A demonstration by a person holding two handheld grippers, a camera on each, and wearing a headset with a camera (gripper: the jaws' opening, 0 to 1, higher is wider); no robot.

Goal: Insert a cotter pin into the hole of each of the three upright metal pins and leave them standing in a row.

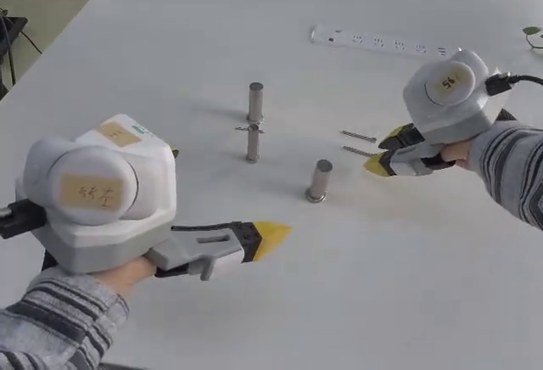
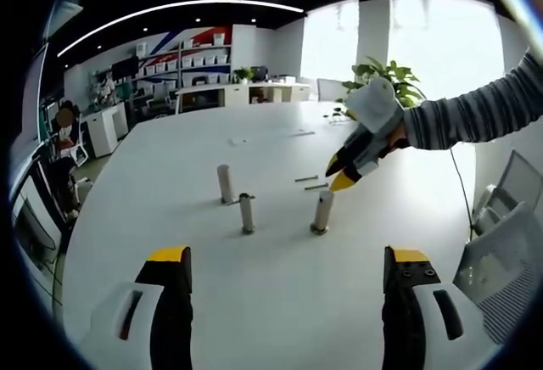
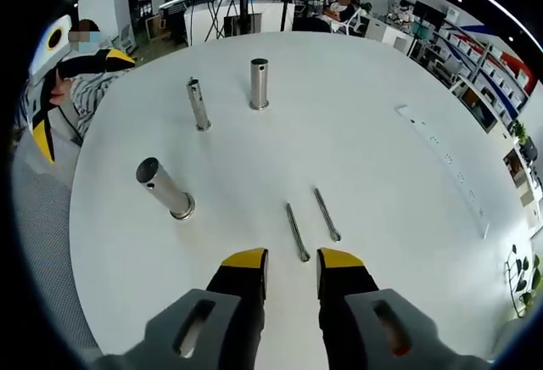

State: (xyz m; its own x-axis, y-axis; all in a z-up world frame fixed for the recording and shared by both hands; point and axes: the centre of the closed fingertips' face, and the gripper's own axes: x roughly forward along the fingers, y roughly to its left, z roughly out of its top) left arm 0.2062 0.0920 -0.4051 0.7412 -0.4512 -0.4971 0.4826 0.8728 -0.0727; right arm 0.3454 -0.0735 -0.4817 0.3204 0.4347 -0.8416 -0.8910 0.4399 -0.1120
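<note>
Three upright metal pins stand on the white table. The far pin (image 1: 255, 101) and the near-right pin (image 1: 319, 181) have nothing through them. The middle pin (image 1: 253, 142) has a cotter pin (image 1: 250, 129) through its hole. Two loose cotter pins (image 1: 359, 136) (image 1: 356, 151) lie flat just ahead of my right gripper (image 1: 386, 154). In the right gripper view they are one cotter pin (image 3: 297, 232) and another (image 3: 327, 214), in front of the right gripper (image 3: 293, 261), which is open by a narrow gap and holds nothing. My left gripper (image 2: 288, 255) hovers wide open, short of the pins.
A white power strip (image 1: 382, 42) lies at the far right of the table. The table's left edge (image 1: 51, 56) runs diagonally at upper left. Desks, shelves and a plant (image 2: 382, 73) stand in the room beyond.
</note>
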